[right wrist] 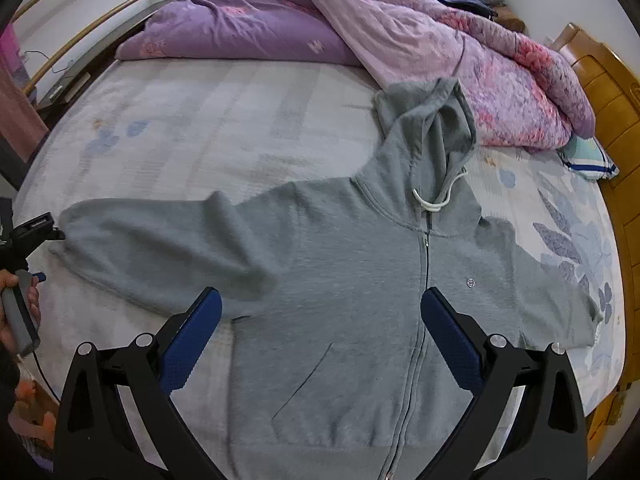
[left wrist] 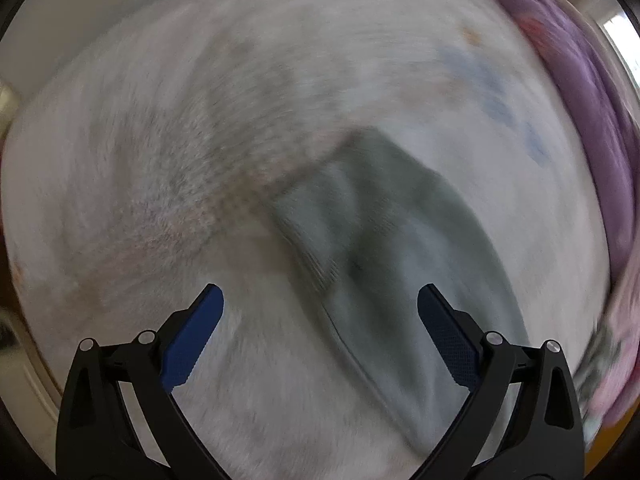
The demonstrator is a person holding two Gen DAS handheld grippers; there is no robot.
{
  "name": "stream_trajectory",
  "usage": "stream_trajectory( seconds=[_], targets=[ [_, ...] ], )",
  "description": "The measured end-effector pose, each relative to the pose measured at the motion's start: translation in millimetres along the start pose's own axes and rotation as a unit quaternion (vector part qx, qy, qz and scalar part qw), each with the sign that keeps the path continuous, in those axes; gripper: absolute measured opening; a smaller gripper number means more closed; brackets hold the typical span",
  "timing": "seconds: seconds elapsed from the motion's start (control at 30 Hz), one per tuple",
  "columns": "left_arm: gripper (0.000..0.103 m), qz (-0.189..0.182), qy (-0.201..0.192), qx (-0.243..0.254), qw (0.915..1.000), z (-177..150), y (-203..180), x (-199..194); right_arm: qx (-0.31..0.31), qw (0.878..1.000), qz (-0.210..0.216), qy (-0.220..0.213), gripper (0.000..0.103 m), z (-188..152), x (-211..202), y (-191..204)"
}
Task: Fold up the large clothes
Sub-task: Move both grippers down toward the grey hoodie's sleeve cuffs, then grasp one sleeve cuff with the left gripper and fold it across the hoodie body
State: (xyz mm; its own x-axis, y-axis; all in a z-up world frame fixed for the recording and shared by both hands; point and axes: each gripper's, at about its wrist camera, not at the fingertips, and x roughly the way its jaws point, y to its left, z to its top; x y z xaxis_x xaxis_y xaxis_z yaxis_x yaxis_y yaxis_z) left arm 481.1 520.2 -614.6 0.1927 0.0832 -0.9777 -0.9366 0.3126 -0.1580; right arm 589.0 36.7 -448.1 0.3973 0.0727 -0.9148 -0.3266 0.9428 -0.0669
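Observation:
A grey zip hoodie (right wrist: 344,264) lies face up on the bed, zipped, hood toward the quilt, both sleeves spread out. My right gripper (right wrist: 320,312) is open and empty, hovering above the hoodie's lower front. My left gripper (left wrist: 320,312) is open and empty; its view is blurred by motion and shows the end of the hoodie's sleeve (left wrist: 384,240) just ahead of the fingers. In the right wrist view the left gripper (right wrist: 38,232) sits at the cuff of the left-hand sleeve, held by a hand (right wrist: 16,304).
A purple and pink quilt (right wrist: 360,40) is bunched along the far side of the bed. A pale patterned sheet (right wrist: 192,128) covers the mattress. A wooden headboard (right wrist: 600,92) stands at the right. A small pillow (right wrist: 588,160) lies near it.

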Motion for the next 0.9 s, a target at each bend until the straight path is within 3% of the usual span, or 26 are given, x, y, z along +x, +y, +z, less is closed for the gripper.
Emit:
stream_trajectory(
  seconds=[0.1, 0.17, 0.23, 0.3, 0.37, 0.4, 0.5, 0.6, 0.7, 0.8, 0.9],
  targets=[
    [0.094, 0.012, 0.001, -0.016, 0.9998, 7, 6, 16, 0.012, 1.000, -0.002, 0.011, 0.096, -3, 17, -14],
    [0.085, 0.005, 0.008, -0.019, 0.9998, 9, 9, 25, 0.019, 1.000, -0.005, 0.015, 0.096, -8, 25, -26],
    [0.083, 0.015, 0.001, -0.007, 0.9999, 10, 7, 29, 0.029, 0.999, -0.008, 0.018, 0.096, -11, 31, -38],
    [0.071, 0.019, -0.007, 0.020, 0.9996, 11, 0, 26, 0.039, 0.999, -0.008, 0.021, 0.096, -15, 36, -54],
    [0.026, 0.002, -0.012, 0.055, 0.9984, 7, -10, 16, 0.054, 0.998, -0.011, 0.023, 0.096, -18, 39, -72],
    [0.016, 0.005, -0.016, 0.065, 0.9977, 6, -14, 11, 0.063, 0.998, -0.014, 0.022, 0.096, -19, 39, -83],
    [0.014, 0.013, -0.057, 0.106, 0.9927, -7, -37, -26, 0.091, 0.995, -0.025, 0.017, 0.095, -24, 40, -118],
    [0.013, -0.006, -0.126, 0.162, 0.9787, -36, -75, -85, 0.115, 0.993, -0.038, 0.012, 0.096, -31, 39, -156],
    [0.014, -0.048, -0.187, 0.233, 0.9532, -93, -128, -151, 0.144, 0.988, -0.059, 0.002, 0.096, -41, 34, -209],
    [0.014, -0.095, -0.214, 0.290, 0.9279, -161, -176, -191, 0.170, 0.982, -0.078, -0.005, 0.096, -54, 30, -256],
    [0.014, -0.136, -0.212, 0.336, 0.9077, -228, -234, -204, 0.212, 0.972, -0.101, -0.008, 0.096, -73, 26, -322]
  ],
)
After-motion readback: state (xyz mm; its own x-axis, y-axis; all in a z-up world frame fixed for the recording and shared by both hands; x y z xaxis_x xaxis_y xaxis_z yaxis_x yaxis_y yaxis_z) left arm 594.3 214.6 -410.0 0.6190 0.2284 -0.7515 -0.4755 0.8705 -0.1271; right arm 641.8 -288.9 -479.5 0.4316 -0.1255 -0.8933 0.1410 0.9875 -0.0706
